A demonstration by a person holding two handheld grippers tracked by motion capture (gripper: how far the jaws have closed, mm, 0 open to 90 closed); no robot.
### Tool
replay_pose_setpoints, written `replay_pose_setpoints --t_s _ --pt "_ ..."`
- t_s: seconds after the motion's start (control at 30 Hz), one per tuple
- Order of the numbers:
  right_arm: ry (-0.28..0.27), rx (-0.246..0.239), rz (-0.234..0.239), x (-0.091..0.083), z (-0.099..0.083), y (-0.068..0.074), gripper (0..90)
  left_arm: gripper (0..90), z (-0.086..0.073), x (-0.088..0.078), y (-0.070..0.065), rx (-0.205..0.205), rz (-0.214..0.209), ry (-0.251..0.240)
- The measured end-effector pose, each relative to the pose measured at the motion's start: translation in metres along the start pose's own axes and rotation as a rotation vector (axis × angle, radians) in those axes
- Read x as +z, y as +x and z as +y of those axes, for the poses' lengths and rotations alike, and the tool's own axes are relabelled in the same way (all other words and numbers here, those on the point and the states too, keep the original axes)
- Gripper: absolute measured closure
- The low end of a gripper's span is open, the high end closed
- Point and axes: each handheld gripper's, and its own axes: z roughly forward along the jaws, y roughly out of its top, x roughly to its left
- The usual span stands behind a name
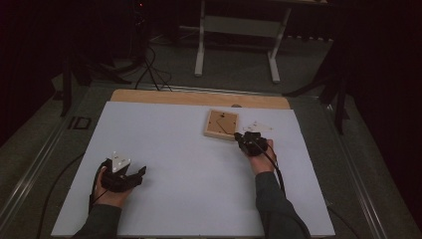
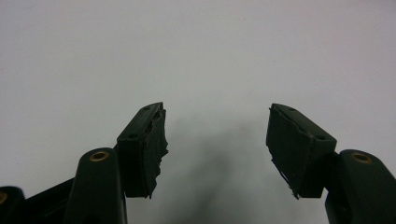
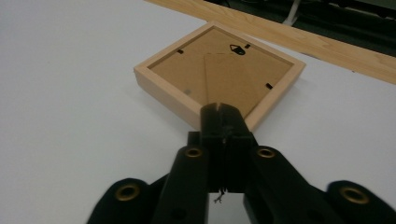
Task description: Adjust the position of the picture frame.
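The wooden picture frame lay face down toward the far right of the white table, directly ahead of the right tongs. Those tongs were pressed together, empty, their tip at the frame's near edge. The left tongs stood spread, well apart at the near left.

One wooden picture frame lies face down on the surface, toward the far edge and right of the middle; in the right gripper view its back shows one metal hanger and one folded stand flap. Two grippers are over the surface: the left gripper near the near left corner, and the right gripper just beside the frame's near right corner. Each has two black jaws, so four in all. One grey three-cornered plate sits on the left gripper. One white board carries everything, with one wooden strip along its far edge.
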Motion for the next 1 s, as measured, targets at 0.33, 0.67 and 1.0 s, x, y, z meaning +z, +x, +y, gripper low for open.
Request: replay_pose_setpoints --t_s 0.33,0.67,1.0 --pt "0.022 0.017 -0.035 0.02 0.009 -0.008 89.9 37.4 0.0 -0.002 0.001 -0.003 0.0 -0.007" --pt "0.051 0.064 -0.07 0.047 0.012 -0.02 89.9 37.4 0.0 -0.002 0.002 -0.005 0.003 -0.007" --pt "0.07 0.076 -0.097 0.061 0.017 -0.028 89.8 37.6 -0.001 -0.002 0.001 0.005 0.01 -0.013"
